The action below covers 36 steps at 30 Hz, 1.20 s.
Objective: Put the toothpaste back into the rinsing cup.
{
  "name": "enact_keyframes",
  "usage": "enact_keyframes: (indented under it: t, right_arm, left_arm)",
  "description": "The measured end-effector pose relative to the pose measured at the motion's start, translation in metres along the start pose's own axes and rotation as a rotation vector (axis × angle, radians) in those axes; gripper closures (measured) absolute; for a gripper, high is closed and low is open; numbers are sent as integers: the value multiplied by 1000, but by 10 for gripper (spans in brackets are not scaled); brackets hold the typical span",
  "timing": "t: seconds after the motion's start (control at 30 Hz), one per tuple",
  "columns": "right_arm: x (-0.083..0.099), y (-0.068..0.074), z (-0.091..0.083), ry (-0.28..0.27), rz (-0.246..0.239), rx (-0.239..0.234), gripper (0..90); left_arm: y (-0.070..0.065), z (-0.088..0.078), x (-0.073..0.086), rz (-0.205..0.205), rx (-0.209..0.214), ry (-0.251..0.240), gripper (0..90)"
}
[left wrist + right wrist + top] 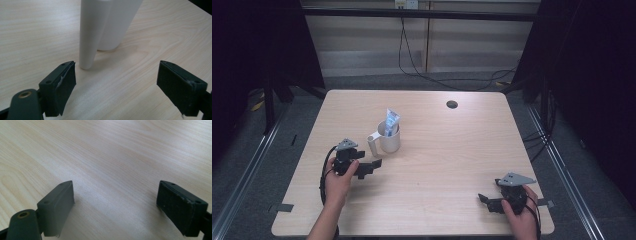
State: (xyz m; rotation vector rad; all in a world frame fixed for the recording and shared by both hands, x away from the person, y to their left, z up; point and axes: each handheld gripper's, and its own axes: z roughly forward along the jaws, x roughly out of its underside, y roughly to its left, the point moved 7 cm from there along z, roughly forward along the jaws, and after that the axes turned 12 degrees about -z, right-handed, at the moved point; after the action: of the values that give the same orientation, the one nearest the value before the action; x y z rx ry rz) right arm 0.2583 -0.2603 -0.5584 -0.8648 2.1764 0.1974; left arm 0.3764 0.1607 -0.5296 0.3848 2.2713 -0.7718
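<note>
Left gripper (371,166) sits low over the desk (442,150) with its jaws spread wide and nothing between them, and it is plainly the nearer one to the white mug (389,139), which stands upright a little left of the desk's middle with a blue-and-white tube (391,123) poking up out of it. In the left gripper view the mug's handle (90,37) rises as a vertical white bar just ahead of the jaws, nearer the left jaw than the right, with the mug's body behind it. So the handle's long axis runs upright and lies straight ahead, slightly left of centre. Right gripper (484,200) rests well apart near the desk's front right corner, jaws likewise spread over bare wood.
</note>
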Motion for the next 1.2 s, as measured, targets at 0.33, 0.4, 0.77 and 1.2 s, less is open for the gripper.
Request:
enact_keyframes:
  t: [0.33,0.4,0.77,1.2]
  right_arm:
    - [0,0,0,0,0,0,139]
    - [0,0,0,2,2,0,139]
    - [0,0,0,0,0,0,139]
    - [0,0,0,0,0,0,139]
  left_arm:
    - [7,1,17,-17,-4,4,156]
    - [8,1,20,-21,-7,4,156]
    - [8,1,27,5,-32,27,156]
    - [5,2,30,54,-62,42,152]
